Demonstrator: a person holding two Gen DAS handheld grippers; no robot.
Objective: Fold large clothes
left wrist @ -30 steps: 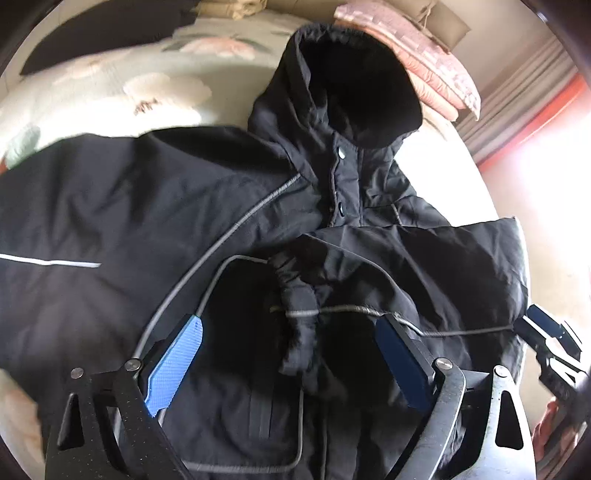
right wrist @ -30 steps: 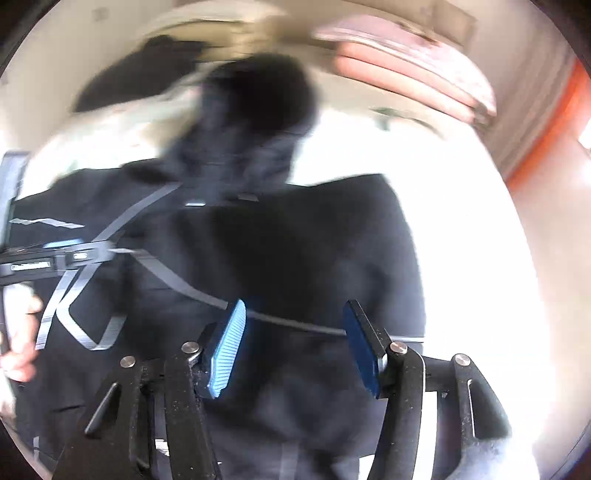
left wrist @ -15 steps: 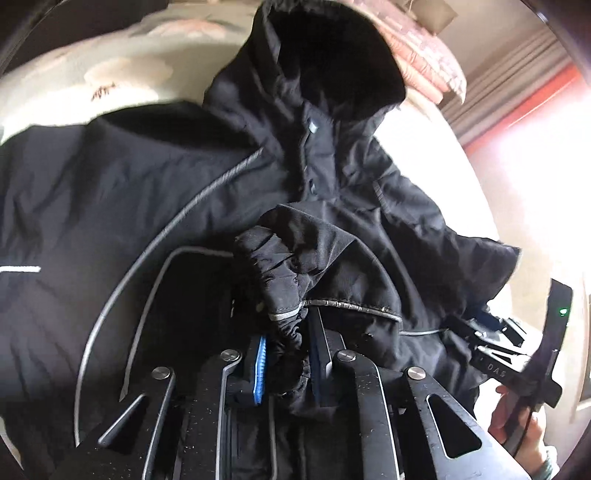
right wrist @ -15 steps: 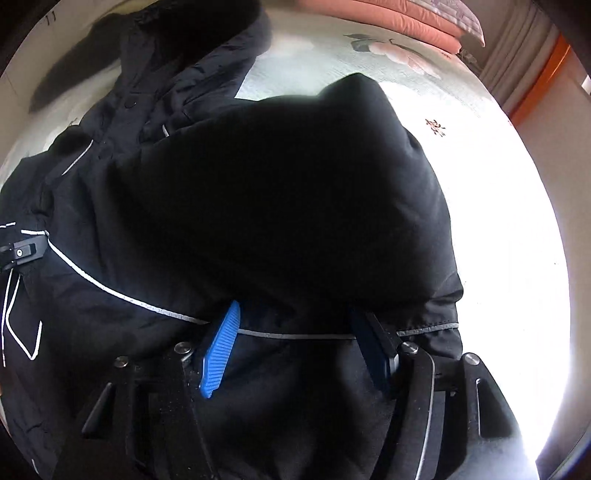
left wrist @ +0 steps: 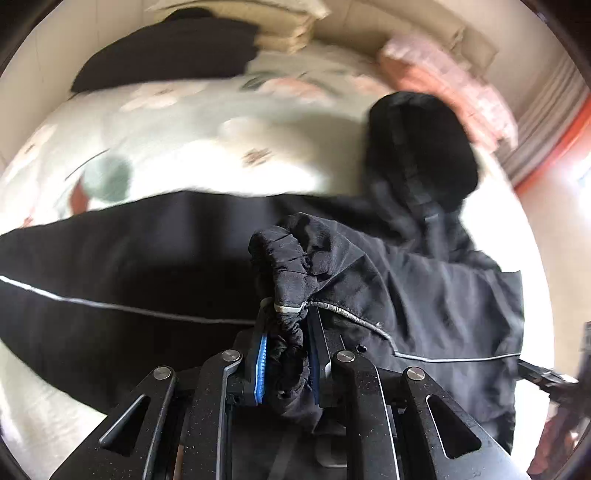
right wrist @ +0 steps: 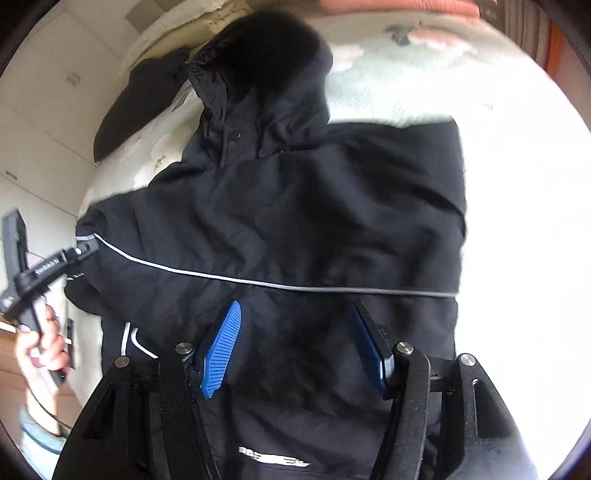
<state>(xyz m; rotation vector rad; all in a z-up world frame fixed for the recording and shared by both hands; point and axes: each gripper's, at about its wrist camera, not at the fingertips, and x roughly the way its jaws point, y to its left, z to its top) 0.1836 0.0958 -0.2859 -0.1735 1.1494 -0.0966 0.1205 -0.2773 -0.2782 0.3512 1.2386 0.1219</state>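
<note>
A black hooded jacket (right wrist: pixel 295 206) with thin reflective piping lies spread on a bed, hood (right wrist: pixel 266 55) toward the far end. In the left wrist view my left gripper (left wrist: pixel 286 354) is shut on the elastic sleeve cuff (left wrist: pixel 284 266) and holds the sleeve lifted above the jacket body (left wrist: pixel 110 266). My right gripper (right wrist: pixel 295 343) is open, its blue pads apart just over the jacket's lower part, holding nothing. The left gripper also shows at the left edge of the right wrist view (right wrist: pixel 79 251), at the sleeve end.
The bed has a pale floral cover (left wrist: pixel 177 122). A dark garment (left wrist: pixel 166 51) and folded beige bedding (left wrist: pixel 284 29) lie at its head, with pink folded quilts (left wrist: pixel 443 74) to the right. An orange curtain edge (left wrist: pixel 554 147) is at the far right.
My left gripper shut on the sleeve cuff, then carried it up and leftward over the jacket. The right gripper stayed open and drew back from the jacket, so more of it shows.
</note>
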